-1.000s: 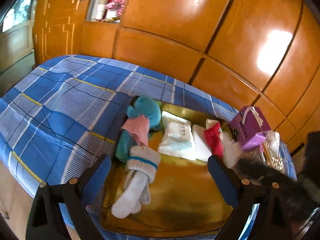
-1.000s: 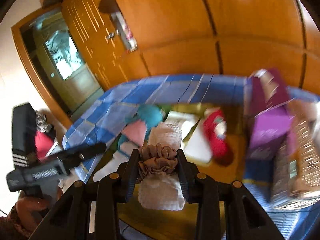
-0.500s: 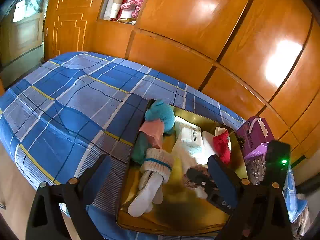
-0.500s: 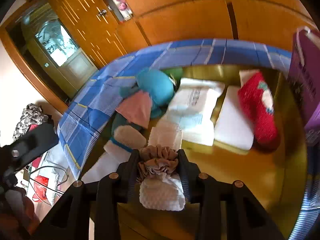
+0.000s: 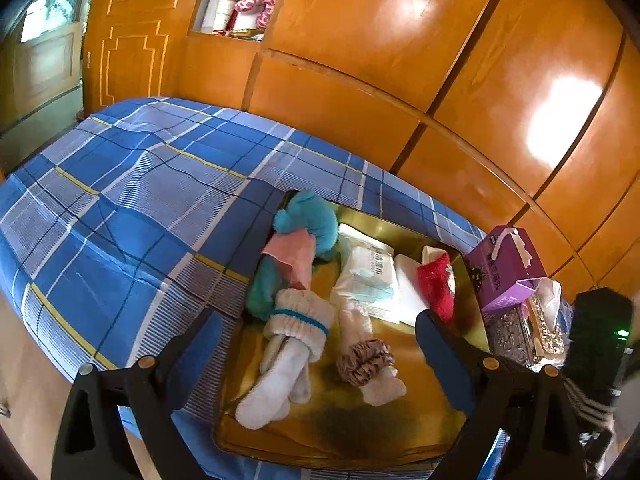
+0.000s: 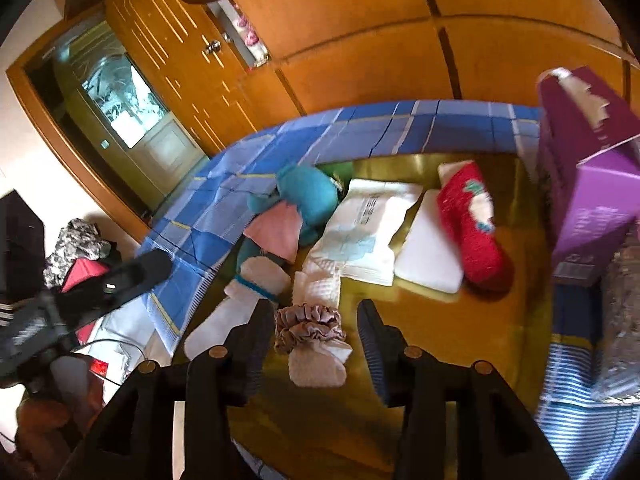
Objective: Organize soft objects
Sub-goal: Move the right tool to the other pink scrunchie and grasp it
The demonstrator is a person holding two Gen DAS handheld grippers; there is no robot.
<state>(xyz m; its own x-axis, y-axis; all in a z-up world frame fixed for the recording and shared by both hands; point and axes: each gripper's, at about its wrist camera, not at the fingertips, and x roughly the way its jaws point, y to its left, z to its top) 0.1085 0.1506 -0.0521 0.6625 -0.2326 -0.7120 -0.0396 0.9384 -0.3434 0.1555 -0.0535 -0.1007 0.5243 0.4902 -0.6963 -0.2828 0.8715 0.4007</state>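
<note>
A gold tray (image 5: 400,436) (image 6: 460,344) lies on the blue plaid bed. In it are a teal plush toy (image 5: 310,220) (image 6: 308,194), a pink cloth (image 5: 292,254), white socks with a blue band (image 5: 288,344) (image 6: 256,280), a wipes pack (image 5: 368,276) (image 6: 364,228), a red sock (image 5: 436,284) (image 6: 472,228) and a white sock with a brown scrunchie (image 5: 364,360) (image 6: 310,326) around it. My right gripper (image 6: 316,332) is open, its fingers either side of the scrunchie sock, which rests on the tray. My left gripper (image 5: 316,344) is open and empty above the tray's near side.
A purple box (image 5: 504,268) (image 6: 584,168) and a glittery tissue box (image 5: 532,328) stand right of the tray. Wooden wardrobe panels (image 5: 400,60) rise behind the bed. Blue plaid bedding (image 5: 140,208) spreads to the left. A door (image 6: 120,112) is far left.
My right gripper has opened and let go of the scrunchie sock, which now lies on the tray. My left gripper has pulled back slightly and stays open.
</note>
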